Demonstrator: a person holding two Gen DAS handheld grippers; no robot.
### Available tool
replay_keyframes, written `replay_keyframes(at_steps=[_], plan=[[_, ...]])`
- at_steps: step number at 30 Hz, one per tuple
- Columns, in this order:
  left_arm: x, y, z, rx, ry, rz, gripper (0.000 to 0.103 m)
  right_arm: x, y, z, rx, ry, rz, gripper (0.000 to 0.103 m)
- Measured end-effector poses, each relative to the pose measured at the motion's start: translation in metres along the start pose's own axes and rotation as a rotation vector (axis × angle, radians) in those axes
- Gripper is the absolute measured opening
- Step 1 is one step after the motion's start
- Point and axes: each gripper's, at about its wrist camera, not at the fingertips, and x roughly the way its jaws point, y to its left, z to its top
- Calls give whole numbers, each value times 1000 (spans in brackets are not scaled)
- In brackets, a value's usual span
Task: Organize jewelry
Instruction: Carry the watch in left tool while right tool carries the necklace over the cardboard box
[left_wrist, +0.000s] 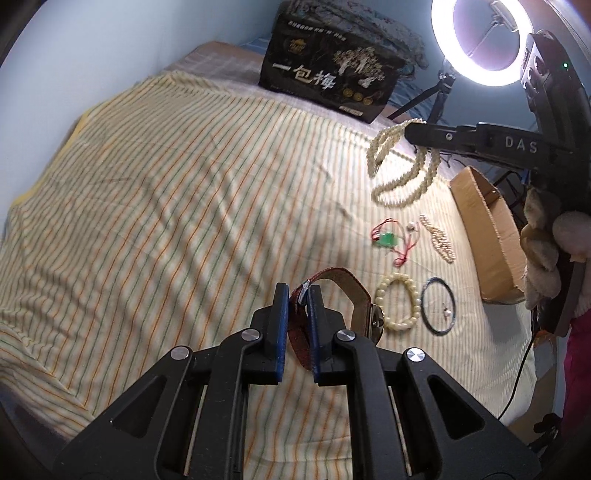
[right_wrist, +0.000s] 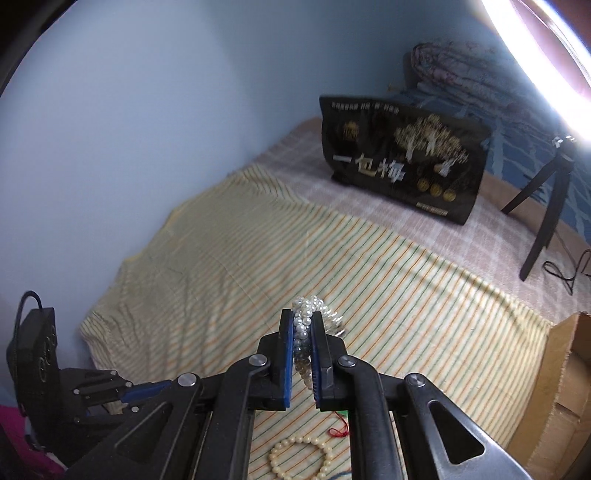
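Both grippers are matte black plastic with triangular cut-outs in the arms and round silver screws at the pivots. The left gripper (left_wrist: 296, 291) and right gripper (right_wrist: 303, 319) each carry 2 fingers (left_wrist: 280, 325) faced with blue ribbed pads. White letters "DAS" mark the right gripper's side.

one watch (left_wrist: 354, 295), two bracelets (left_wrist: 398, 304) (beads), two necklaces (left_wrist: 402, 162)

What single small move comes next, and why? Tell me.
Probably carry the right gripper with its pearl necklace sideways over the cardboard box and release. The strand hangs lifted above the striped cloth, and the open box sits just beside it.
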Motion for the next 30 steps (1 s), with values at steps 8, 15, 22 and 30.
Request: replay_keyframes(at_steps=[8, 15, 22, 30], plan=[[-18, -30, 3, 49, -27, -33, 8, -52, -9, -1, 20, -66, -19, 5], [-24, -65, 8, 110, -36, -63, 8, -90, -26, -21, 48, -103, -69, 5], [-21, -110, 12, 187, -28, -103, 8, -132, -56, -46, 104, -158, -118, 5], [-9, -171, 13, 269, -26, -151, 8, -176, -108, -75, 187, -211, -193, 5]])
